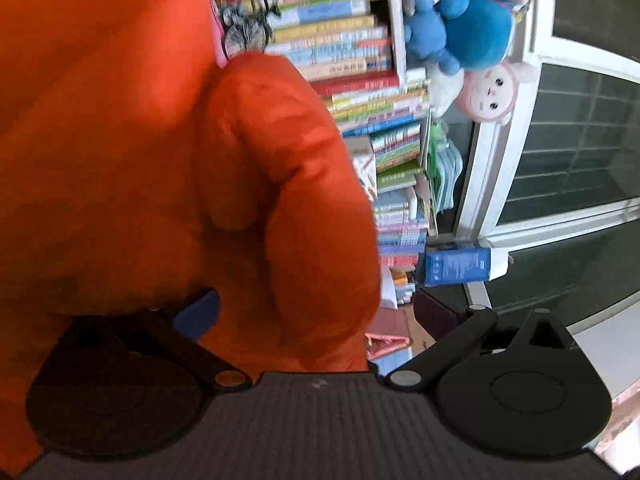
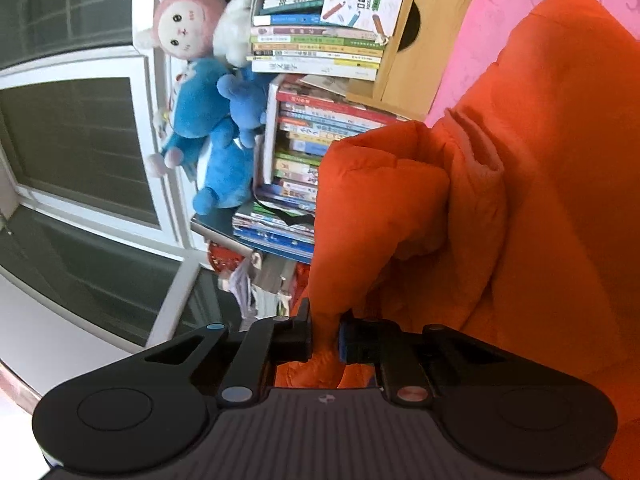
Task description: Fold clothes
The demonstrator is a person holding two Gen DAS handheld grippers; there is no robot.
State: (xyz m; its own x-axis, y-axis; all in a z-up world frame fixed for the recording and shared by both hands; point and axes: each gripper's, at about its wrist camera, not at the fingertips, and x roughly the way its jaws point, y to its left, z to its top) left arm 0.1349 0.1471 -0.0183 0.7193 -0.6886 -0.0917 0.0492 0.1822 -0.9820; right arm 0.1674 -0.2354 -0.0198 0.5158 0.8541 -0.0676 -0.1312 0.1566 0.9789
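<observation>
Gripping the orange garment (image 2: 460, 220) on both sides, we have it bunched and raised between our two tools, close against both lenses, so nothing of the surface it should lie on is visible below it. At left, our left gripper (image 1: 320, 312) is largely buried: one blue-padded finger (image 1: 200, 314) presses into the cloth, the other linkage stands wide out to the right, and we cannot tell whether the jaws have actually caught any fabric. The garment (image 1: 140, 160) fills the left half of that view and billows forward and right in a rounded fold. At right, our right gripper (image 2: 326, 336) is clenched on a narrow pinch of cloth, jaws nearly together, with the bulk rising up and to the right. We judge that the cloth's long run lies between the two tools, and that the right one has the surer hold. A pink surface (image 2: 492, 32) shows beyond the cloth at far right, possibly the work surface. Farther off stand stacked books (image 2: 320, 52), blue plush toys (image 2: 216, 120), a pink plush doll (image 2: 184, 28) and a white-framed window (image 2: 80, 128).
</observation>
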